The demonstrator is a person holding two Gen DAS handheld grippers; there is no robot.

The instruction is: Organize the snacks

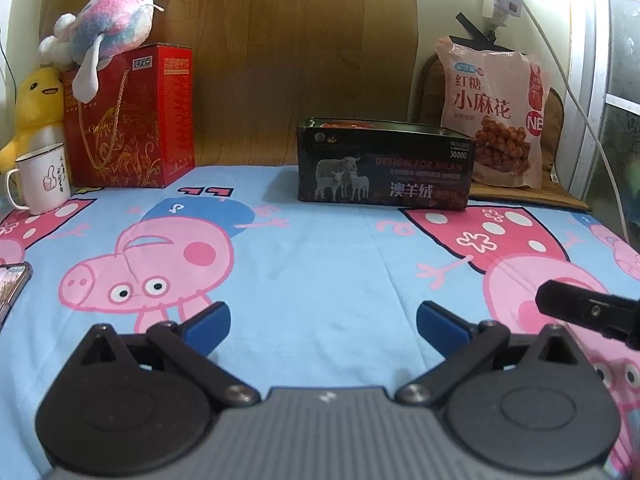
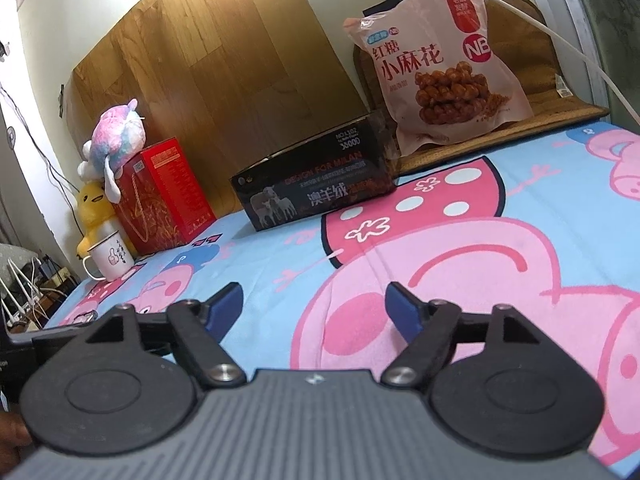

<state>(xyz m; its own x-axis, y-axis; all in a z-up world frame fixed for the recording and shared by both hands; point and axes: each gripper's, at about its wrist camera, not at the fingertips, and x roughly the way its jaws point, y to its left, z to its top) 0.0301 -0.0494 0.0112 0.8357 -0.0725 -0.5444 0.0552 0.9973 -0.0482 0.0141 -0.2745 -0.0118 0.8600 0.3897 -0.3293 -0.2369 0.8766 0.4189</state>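
A black open-topped box [image 1: 384, 164] printed with sheep stands at the back of the table, with something red-orange showing inside. It also shows in the right wrist view [image 2: 316, 184]. A pink snack bag [image 1: 494, 114] of twisted dough sticks leans upright to its right; it also shows in the right wrist view [image 2: 436, 64]. My left gripper [image 1: 323, 326] is open and empty, low over the cartoon-pig cloth, well short of the box. My right gripper [image 2: 315, 310] is open and empty too. Part of the right gripper [image 1: 592, 312] enters the left wrist view at the right edge.
A red gift box [image 1: 132, 120] with a pink-blue plush [image 1: 108, 24] on top stands at back left, next to a yellow duck plush [image 1: 36, 108] and a white mug [image 1: 40, 178]. A phone [image 1: 12, 284] lies at the left edge. A brown mat [image 1: 532, 192] lies under the bag.
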